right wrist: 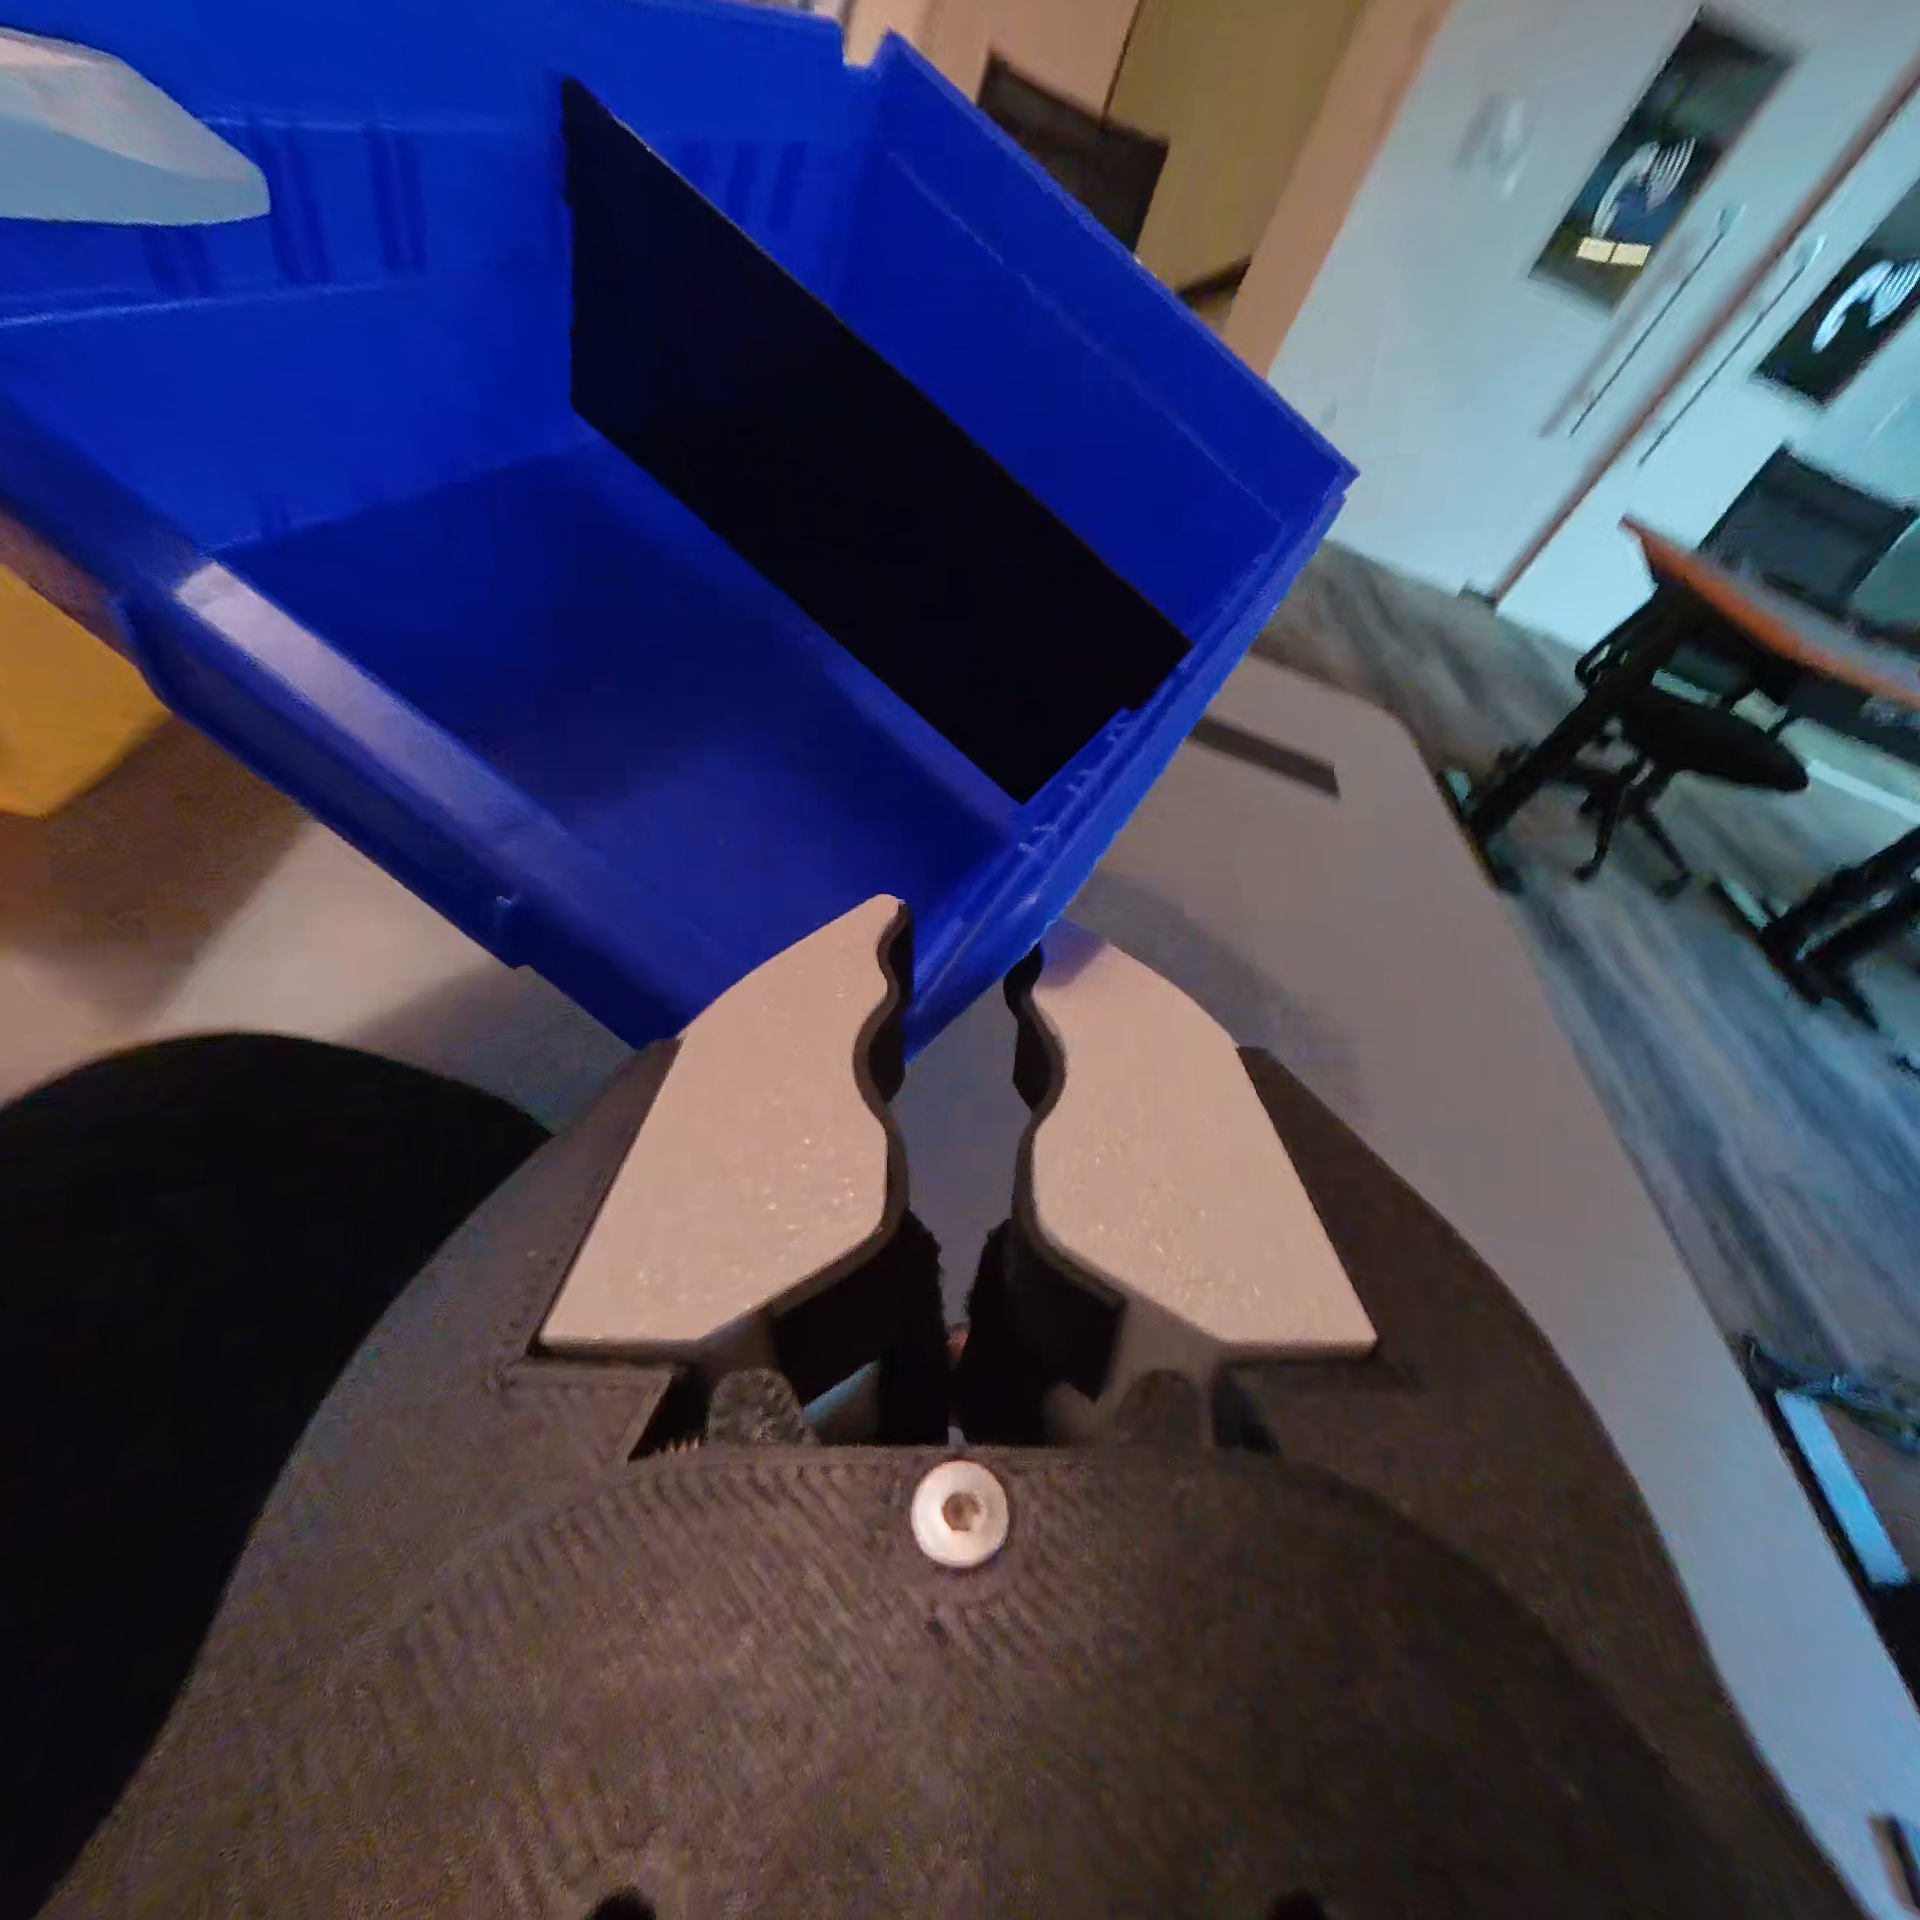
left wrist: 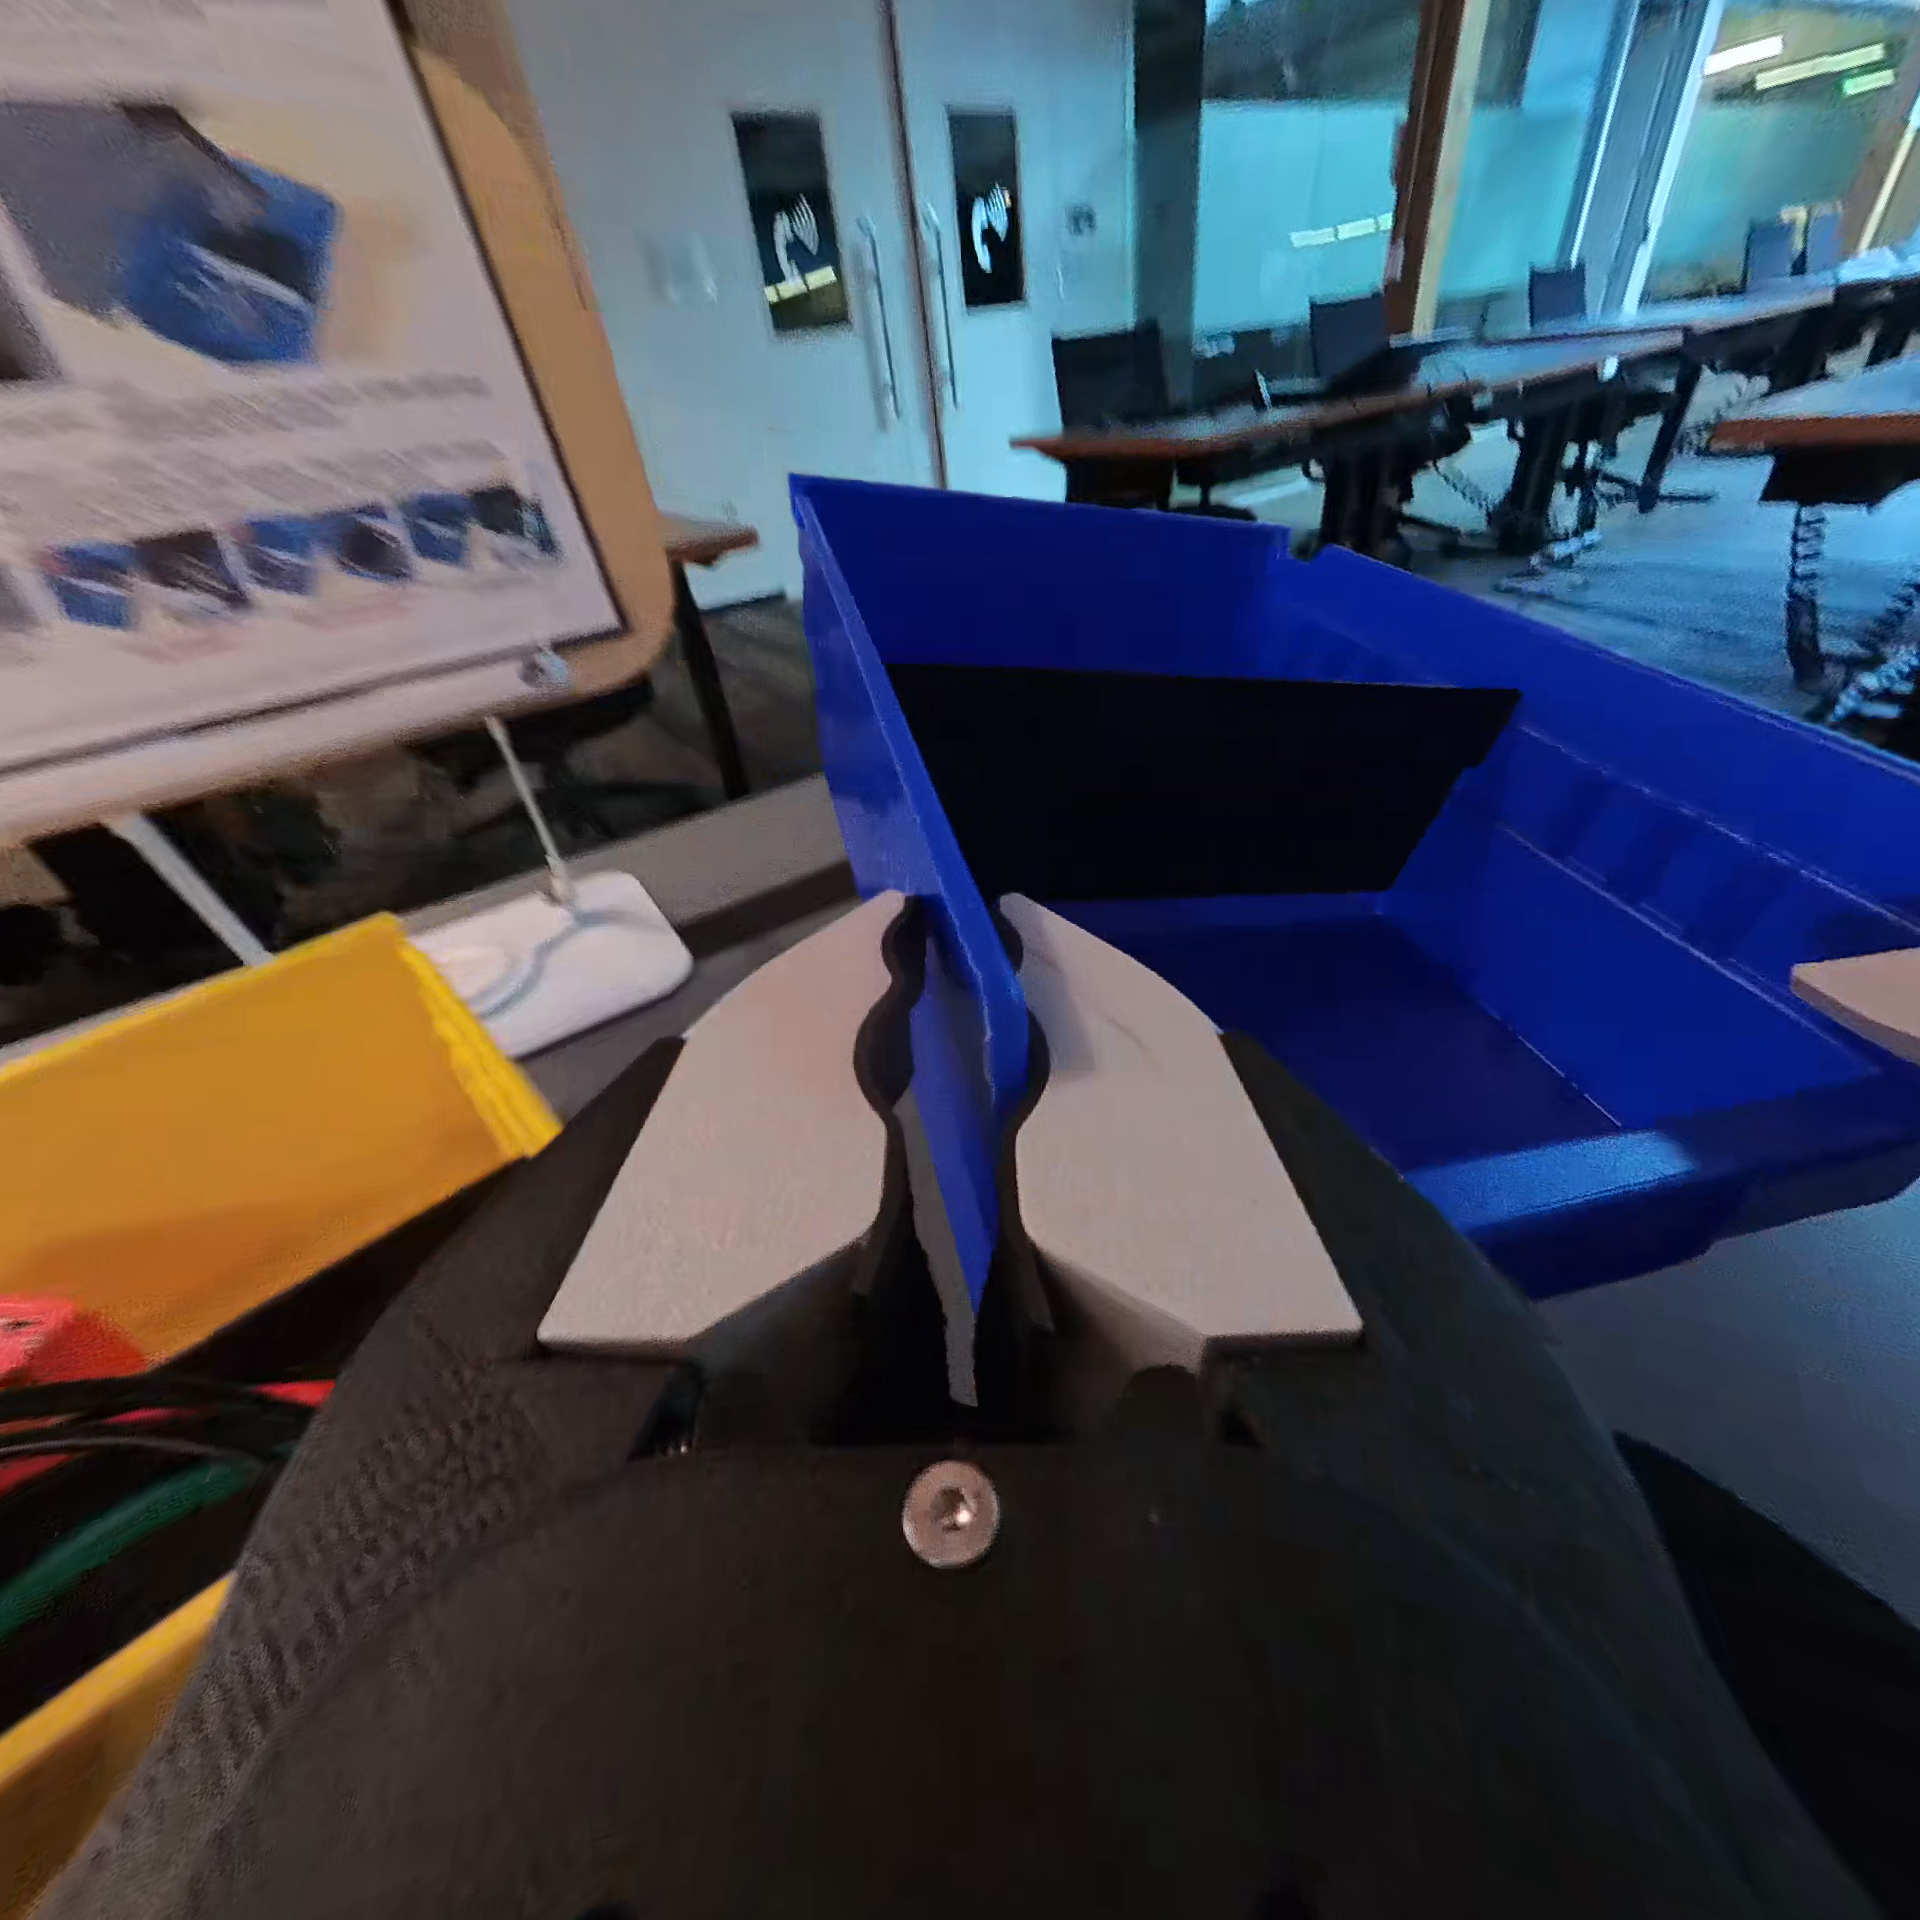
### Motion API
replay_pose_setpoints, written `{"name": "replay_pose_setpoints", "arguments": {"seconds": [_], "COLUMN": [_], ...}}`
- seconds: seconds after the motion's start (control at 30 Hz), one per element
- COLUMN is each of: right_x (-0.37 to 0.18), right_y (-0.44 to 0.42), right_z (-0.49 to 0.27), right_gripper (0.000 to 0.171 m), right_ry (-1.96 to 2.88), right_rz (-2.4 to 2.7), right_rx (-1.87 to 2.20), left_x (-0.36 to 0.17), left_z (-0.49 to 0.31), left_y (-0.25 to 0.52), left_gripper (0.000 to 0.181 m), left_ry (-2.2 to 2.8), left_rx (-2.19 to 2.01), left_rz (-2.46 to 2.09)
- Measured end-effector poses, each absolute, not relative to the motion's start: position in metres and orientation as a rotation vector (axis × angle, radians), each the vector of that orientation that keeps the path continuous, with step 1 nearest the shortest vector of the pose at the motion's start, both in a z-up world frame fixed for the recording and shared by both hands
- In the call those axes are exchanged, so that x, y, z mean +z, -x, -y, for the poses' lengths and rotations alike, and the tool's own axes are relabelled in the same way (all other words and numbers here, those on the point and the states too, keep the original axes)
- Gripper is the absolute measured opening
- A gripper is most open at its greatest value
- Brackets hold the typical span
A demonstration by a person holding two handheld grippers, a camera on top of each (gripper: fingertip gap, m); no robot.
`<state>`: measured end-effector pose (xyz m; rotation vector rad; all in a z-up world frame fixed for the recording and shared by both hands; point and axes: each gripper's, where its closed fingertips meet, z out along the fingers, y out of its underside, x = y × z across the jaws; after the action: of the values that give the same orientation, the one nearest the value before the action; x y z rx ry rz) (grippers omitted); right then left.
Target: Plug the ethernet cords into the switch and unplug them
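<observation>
Both grippers hold an empty blue bin [left wrist: 1351, 1039] with a black divider [left wrist: 1143, 779] across it. My left gripper [left wrist: 961, 935] is shut on the bin's left side wall. My right gripper [right wrist: 961, 935] is shut on the rim of the opposite wall near a corner of the bin [right wrist: 623, 675]. The bin looks tilted and raised off the grey table [right wrist: 1351, 1039]. A finger of the right gripper [left wrist: 1860, 1008] shows at the right edge of the left wrist view. Red, green and black cords [left wrist: 125, 1455] lie at lower left. No switch is in view.
A yellow bin [left wrist: 208, 1122] stands left of the blue bin, beside the cords. A white stand base [left wrist: 561, 956] and a poster board [left wrist: 260, 416] are behind it. Desks and chairs [left wrist: 1455, 395] fill the room beyond the table edge. The tips of one gripper are about 20 cm away from the tips of the other.
</observation>
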<state>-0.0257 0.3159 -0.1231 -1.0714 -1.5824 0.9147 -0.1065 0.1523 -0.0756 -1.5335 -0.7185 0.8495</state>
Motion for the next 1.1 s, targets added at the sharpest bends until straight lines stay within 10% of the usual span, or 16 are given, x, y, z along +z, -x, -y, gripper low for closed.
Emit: {"name": "replay_pose_setpoints", "arguments": {"seconds": [0.33,0.53,0.7,1.1], "right_x": [-0.163,-0.161,-0.132,-0.211], "right_y": [0.031,0.024,0.010,0.021], "right_z": [-0.357,-0.362,-0.328,-0.285], "right_gripper": [0.013,0.024,0.062,0.051], "right_ry": [1.222,1.234,0.835,0.382], "right_rz": [1.579,1.561,1.670,2.233], "right_rx": [0.855,0.907,0.841,0.246], "left_x": [-0.148,-0.131,-0.112,-0.201], "left_z": [-0.195,-0.179,-0.119,-0.002], "left_y": [0.112,0.082,0.036,0.044], "left_gripper": [0.026,0.076,0.072,0.042], "left_ry": [1.767,1.810,1.950,2.377], "left_rx": [0.681,0.620,0.718,0.767], "left_rz": [0.705,0.591,0.361,0.316]}}
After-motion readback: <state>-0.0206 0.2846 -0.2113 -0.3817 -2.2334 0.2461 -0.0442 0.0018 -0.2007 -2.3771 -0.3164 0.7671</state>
